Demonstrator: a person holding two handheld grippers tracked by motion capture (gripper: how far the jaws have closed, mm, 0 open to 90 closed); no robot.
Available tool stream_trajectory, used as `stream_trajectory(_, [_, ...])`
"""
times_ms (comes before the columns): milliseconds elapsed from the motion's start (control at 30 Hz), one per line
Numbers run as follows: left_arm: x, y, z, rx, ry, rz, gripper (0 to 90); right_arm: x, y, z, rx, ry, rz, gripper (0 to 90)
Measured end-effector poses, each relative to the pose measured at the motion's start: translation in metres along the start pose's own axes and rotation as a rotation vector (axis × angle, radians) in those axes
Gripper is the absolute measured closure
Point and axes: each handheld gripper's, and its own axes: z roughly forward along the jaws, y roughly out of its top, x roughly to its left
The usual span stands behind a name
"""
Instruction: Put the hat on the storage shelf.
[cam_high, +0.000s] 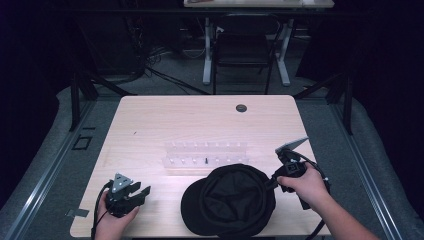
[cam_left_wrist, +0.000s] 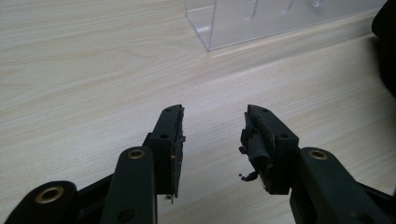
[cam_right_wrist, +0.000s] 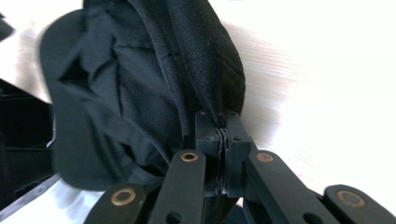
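From the high view, my left tongs (cam_high: 141, 191) rest near the front left corner of the bench (cam_high: 150, 125), jaws spread and holding nothing, with my left hand (cam_high: 114, 217) wrapped round the handle and the cable looping down beside my wrist. My right tongs (cam_high: 269, 184) come in from the right, gripped by my right hand (cam_high: 306, 185), and their tips meet the right edge of a black cap (cam_high: 230, 200) that lies upside down at the front middle of the bench, its hollow facing up and its brim toward the left front. Just behind the cap stands a clear acrylic rack (cam_high: 206, 155) with two rows of small pegs, one dark peg among them. A dark round grommet (cam_high: 241, 108) sits near the far edge of the bench, and a black chair (cam_high: 244, 45) stands on the floor beyond. In the left gripper view, my left tongs (cam_left_wrist: 212, 140) hang released over bare pale wood, a clear gap between the worn pads (cam_left_wrist: 254, 144); the corner of the acrylic rack (cam_left_wrist: 243, 23) is ahead and the black cap (cam_left_wrist: 386, 46) just peeks in at the right edge. In the right gripper view, my right tongs (cam_right_wrist: 223, 122) are clenched on the rim of the black cap (cam_right_wrist: 126, 88), the fabric pinched between the closed jaws, with the crumpled lining and the brim spreading off to the left and the bright bench (cam_right_wrist: 327, 70) to the right.
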Motion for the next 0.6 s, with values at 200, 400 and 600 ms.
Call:
stream_trajectory(200, [0.000, -0.001, 0.000, -0.003, 0.002, -0.001, 57.2, 0.016, -0.001, -0.019, -0.019, 0.077, 0.019, 88.0])
stream_trajectory(400, [-0.001, -0.001, 0.001, 0.000, 0.002, 0.007, 57.1, 0.030, -0.001, -0.036, -0.020, 0.146, 0.027, 88.0])
stream_trajectory(600, [-0.001, -0.001, 0.000, 0.006, -0.004, 0.003, 57.1, 0.043, 0.001, -0.048, -0.011, 0.216, 0.045, 88.1])
